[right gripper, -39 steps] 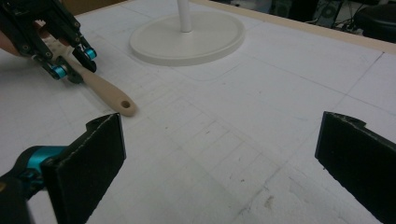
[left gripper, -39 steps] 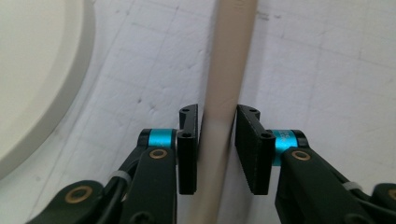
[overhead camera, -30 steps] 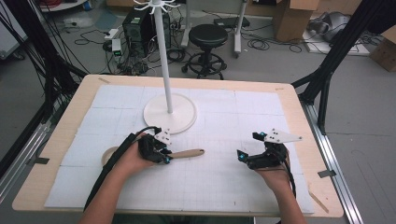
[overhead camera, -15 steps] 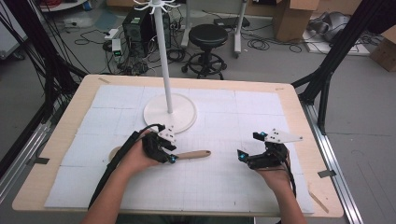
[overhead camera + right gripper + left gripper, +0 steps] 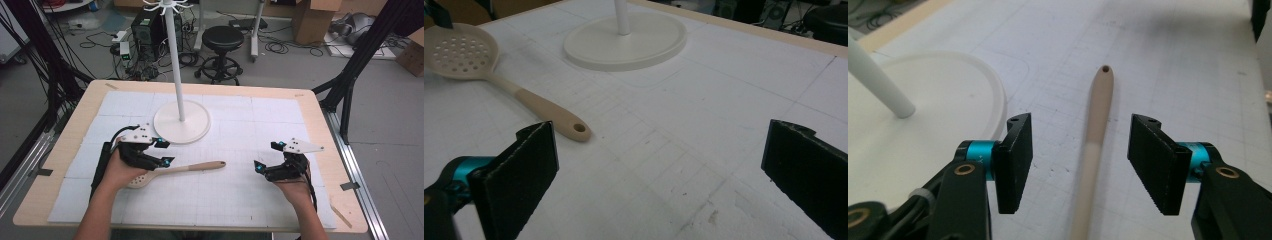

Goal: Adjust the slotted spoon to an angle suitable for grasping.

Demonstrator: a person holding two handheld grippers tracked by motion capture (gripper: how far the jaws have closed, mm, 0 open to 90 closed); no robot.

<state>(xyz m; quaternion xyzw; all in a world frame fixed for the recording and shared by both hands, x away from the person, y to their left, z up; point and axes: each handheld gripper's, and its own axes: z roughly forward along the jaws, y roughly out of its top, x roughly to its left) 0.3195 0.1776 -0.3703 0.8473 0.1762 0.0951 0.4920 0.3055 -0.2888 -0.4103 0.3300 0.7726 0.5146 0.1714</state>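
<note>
Left gripper over the mat, jaws just opening, well apart, handle of the beige slotted spoon lying flat between them untouched, right gripper wide open and empty, white stand base beyond the spoon.

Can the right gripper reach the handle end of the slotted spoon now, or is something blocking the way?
Probably yes. The right gripper stands open, and bare mat lies between it and the spoon handle. The stand base sits farther back, off that path.
</note>
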